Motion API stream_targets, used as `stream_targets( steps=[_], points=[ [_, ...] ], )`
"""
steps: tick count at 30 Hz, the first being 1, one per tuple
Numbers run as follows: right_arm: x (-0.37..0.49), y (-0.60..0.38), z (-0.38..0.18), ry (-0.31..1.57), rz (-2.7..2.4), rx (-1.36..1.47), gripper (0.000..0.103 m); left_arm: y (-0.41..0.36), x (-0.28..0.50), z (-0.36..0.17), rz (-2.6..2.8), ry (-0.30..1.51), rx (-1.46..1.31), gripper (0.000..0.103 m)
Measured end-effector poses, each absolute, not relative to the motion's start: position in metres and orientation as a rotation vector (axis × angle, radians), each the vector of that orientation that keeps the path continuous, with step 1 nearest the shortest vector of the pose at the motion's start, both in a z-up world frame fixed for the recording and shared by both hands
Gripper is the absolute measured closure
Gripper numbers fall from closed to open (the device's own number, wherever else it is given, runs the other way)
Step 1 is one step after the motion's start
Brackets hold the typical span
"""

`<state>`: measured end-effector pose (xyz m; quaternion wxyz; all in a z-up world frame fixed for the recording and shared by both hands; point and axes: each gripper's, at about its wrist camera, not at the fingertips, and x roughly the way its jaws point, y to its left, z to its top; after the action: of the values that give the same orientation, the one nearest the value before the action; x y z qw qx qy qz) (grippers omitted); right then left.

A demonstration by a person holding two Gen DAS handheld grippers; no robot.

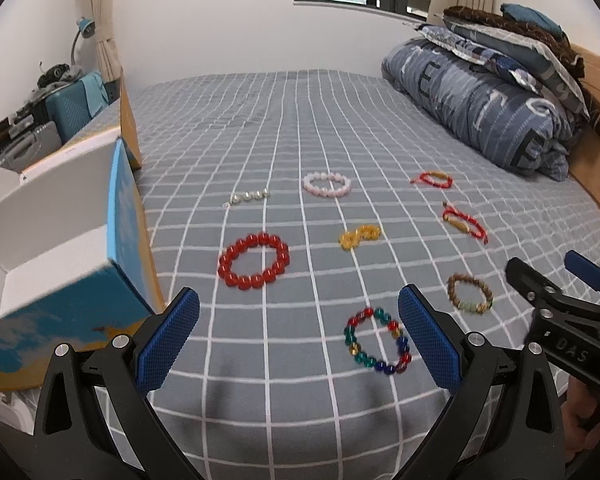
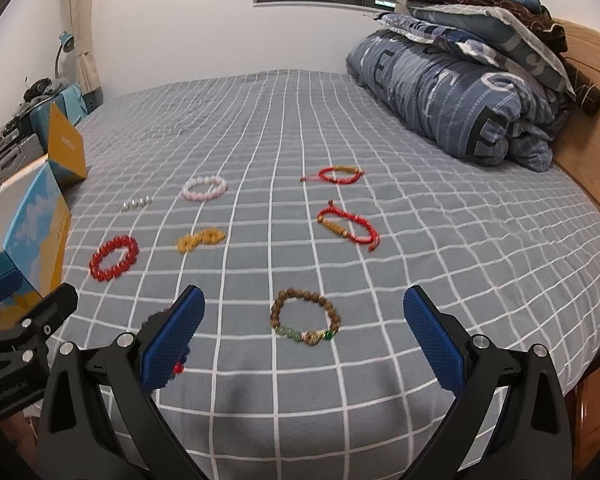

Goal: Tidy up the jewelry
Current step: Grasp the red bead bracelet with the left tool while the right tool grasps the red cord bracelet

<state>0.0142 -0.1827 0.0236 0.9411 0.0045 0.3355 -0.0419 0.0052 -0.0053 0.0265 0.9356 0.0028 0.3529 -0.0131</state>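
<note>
Across the middle of both views spreads the checked bed [image 1: 300,128], and every bracelet in sight lies loose on it, so the sorting looks barely begun, if at all.

At the left edge of the left-wrist view stands the box [image 1: 72,240], open-topped with its flap raised; its white inner wall shows, but I cannot tell whether anything is in it.

Largest of the jewelry is the red bracelet [image 1: 254,261], left of centre, near the box. Low in the frame, just beside the left gripper's right finger, lies the multicolour bracelet [image 1: 378,341]. To its upper right sits the brown bracelet [image 2: 305,316], centred between the right gripper's fingers in the right-wrist view. Farther up lie the pink bracelet [image 1: 327,185], two red cords [image 1: 464,224] [image 1: 433,179], the yellow bracelet [image 1: 359,237] bunched up, and the pearl strand [image 1: 247,197].

Left gripper [image 1: 300,340] is spread wide and holds nothing; right gripper [image 2: 304,344] likewise, both hovering above the sheet.

All eight pieces appear left to gather.
</note>
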Motion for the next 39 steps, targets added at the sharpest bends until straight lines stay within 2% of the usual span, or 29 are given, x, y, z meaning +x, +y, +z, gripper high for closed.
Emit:
stream_targets(
  steps=[6, 11, 26, 35, 39],
  points=[
    [0.037, -0.190, 0.057, 0.665, -0.115, -0.009, 0.007, -0.002, 0.032, 0.049, -0.024, 0.734, -0.024, 0.006],
    [0.078, -0.194, 0.060, 0.695, -0.119, -0.026, 0.007, -0.002, 0.064, 0.054, -0.003, 0.758, -0.038, 0.006],
    [0.188, -0.221, -0.033, 0.924, -0.084, -0.007, 0.007, 0.016, 0.140, -0.039, 0.031, 0.937, -0.039, 0.006],
    [0.209, -0.236, -0.070, 1.015, -0.088, 0.034, 0.007, 0.018, 0.147, -0.061, 0.054, 0.955, -0.001, 0.006],
    [0.207, -0.236, -0.074, 1.020, -0.084, 0.039, 0.018, 0.018, 0.147, -0.060, 0.052, 0.957, 0.009, 0.006]
  ],
)
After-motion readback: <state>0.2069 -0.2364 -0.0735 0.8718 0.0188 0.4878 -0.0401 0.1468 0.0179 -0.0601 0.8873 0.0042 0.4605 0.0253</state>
